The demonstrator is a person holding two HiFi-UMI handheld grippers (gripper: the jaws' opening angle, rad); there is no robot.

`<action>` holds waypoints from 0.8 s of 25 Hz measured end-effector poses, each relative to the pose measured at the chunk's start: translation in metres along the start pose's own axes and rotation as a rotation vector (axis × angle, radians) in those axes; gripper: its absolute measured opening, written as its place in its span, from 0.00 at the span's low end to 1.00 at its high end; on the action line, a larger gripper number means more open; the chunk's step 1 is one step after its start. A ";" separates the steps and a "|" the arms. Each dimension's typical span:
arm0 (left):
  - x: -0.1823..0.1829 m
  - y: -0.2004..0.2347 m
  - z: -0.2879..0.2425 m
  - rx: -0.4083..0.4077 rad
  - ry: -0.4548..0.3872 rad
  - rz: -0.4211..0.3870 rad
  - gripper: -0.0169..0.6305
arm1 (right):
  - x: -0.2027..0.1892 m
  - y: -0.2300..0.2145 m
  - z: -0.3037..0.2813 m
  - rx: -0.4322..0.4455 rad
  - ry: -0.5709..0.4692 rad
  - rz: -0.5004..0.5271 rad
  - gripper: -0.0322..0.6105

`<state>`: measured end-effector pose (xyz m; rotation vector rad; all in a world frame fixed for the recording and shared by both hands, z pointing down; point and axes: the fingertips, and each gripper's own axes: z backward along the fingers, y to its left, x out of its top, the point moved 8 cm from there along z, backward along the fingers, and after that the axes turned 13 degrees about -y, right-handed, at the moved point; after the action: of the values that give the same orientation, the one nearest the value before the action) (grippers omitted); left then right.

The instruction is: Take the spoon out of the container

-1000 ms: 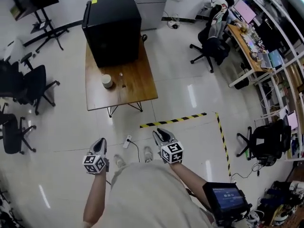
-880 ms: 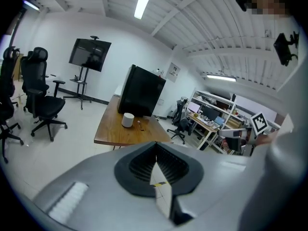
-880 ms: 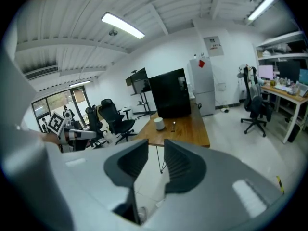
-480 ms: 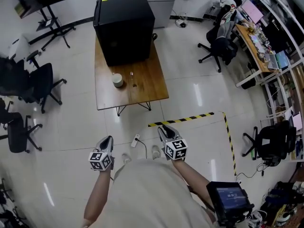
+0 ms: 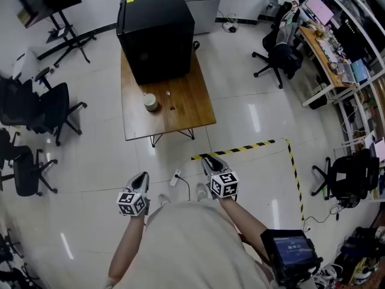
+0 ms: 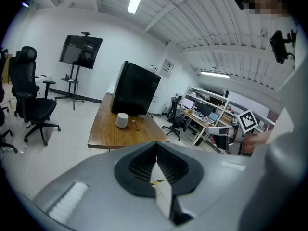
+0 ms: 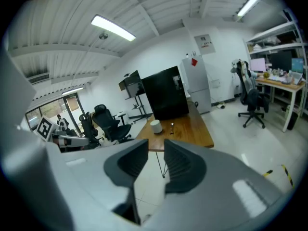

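Observation:
A white cylindrical container (image 5: 150, 102) stands on the wooden table (image 5: 192, 110), in front of a big black box (image 5: 156, 35). It also shows in the left gripper view, container (image 6: 122, 120), and in the right gripper view, container (image 7: 155, 126). Two small items (image 5: 168, 93) lie beside it, too small to name; no spoon can be made out. Both grippers hang over the floor, well short of the table. My left gripper (image 5: 140, 179) has its jaws closed tip to tip (image 6: 155, 144), empty. My right gripper (image 5: 210, 160) shows a gap between its jaws (image 7: 156, 142), with nothing in it.
Black office chairs (image 5: 36, 110) stand left of the table, and another chair (image 5: 280, 56) stands by the desks at the right. Yellow-black tape (image 5: 240, 148) marks the floor. A power strip (image 5: 175, 177) with its cable lies between the grippers.
The whole view has shifted: the table now sits a little further right and lower in the head view. Both grippers keep the same pose in front of the person.

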<state>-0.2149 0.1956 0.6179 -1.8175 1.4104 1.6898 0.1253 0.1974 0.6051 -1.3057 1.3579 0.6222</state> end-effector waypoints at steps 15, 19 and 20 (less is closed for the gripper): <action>-0.012 -0.018 -0.002 0.010 0.031 -0.002 0.00 | -0.013 -0.007 0.007 0.043 0.031 0.008 0.19; -0.016 -0.027 -0.003 0.013 0.042 -0.005 0.00 | -0.013 -0.015 0.013 0.041 0.029 0.006 0.19; -0.017 -0.027 -0.004 0.011 0.047 -0.006 0.00 | -0.014 -0.015 0.014 0.034 0.034 0.013 0.19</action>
<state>-0.1885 0.2137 0.6233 -1.8649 1.4288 1.6438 0.1413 0.2107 0.6189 -1.2861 1.4003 0.5853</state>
